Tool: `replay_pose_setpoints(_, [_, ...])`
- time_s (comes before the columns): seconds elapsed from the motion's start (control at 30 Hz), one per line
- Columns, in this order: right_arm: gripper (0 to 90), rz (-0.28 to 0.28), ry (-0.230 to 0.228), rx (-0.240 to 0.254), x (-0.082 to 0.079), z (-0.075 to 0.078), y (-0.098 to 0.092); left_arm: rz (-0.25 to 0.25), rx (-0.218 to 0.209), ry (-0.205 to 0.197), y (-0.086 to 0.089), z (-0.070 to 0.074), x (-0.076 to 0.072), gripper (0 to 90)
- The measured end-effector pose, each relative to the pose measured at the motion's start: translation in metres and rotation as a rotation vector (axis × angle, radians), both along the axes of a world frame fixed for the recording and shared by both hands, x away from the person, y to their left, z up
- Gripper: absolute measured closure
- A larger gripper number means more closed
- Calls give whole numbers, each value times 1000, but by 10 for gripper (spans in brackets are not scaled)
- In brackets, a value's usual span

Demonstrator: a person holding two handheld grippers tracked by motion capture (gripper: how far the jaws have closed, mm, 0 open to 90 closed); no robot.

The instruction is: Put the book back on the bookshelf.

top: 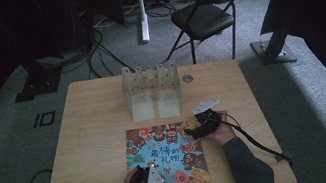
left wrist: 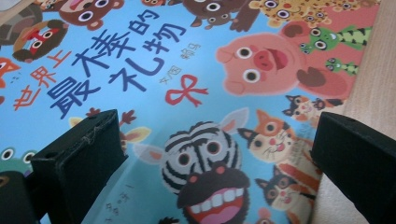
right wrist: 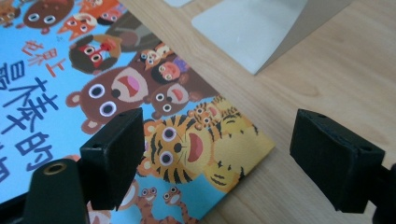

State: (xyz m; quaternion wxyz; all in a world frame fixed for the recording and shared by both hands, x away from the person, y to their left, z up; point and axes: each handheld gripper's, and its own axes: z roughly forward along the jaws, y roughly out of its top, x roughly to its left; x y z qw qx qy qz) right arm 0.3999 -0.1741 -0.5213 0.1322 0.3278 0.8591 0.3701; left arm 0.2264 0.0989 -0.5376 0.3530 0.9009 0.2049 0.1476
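Blue picture book, cartoon animals

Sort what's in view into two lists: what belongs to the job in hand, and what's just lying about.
In the job:
picture book, flat on the table
left gripper, open over the book
right gripper, open at the book's corner

Lying about:
clear rack behind the book
black chair on the floor

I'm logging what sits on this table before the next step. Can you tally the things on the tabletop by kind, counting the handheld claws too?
Picture book: 1
Translucent rack: 1
Handheld claws, left claw and right claw, both open over the book's corners: 2
Total: 4
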Motion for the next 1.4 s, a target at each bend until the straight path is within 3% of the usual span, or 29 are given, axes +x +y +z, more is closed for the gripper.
replay_pose_setpoints(0.13, [178,4,25,-7,3,-8,3,-35,43,-3,-7,-6,-7,21])
replay_pose_setpoints(0.47, [179,-5,54,25,9,-14,-1,-8,31,5,-13,-7,-3,16])
replay_pose_setpoints(0.93, [178,-7,51,46,28,-16,2,18,24,1,-15,-8,9,17])
replay_pose_setpoints(1.4, [179,-17,111,146,35,-21,-1,28,23,-6,-18,-8,4,17])
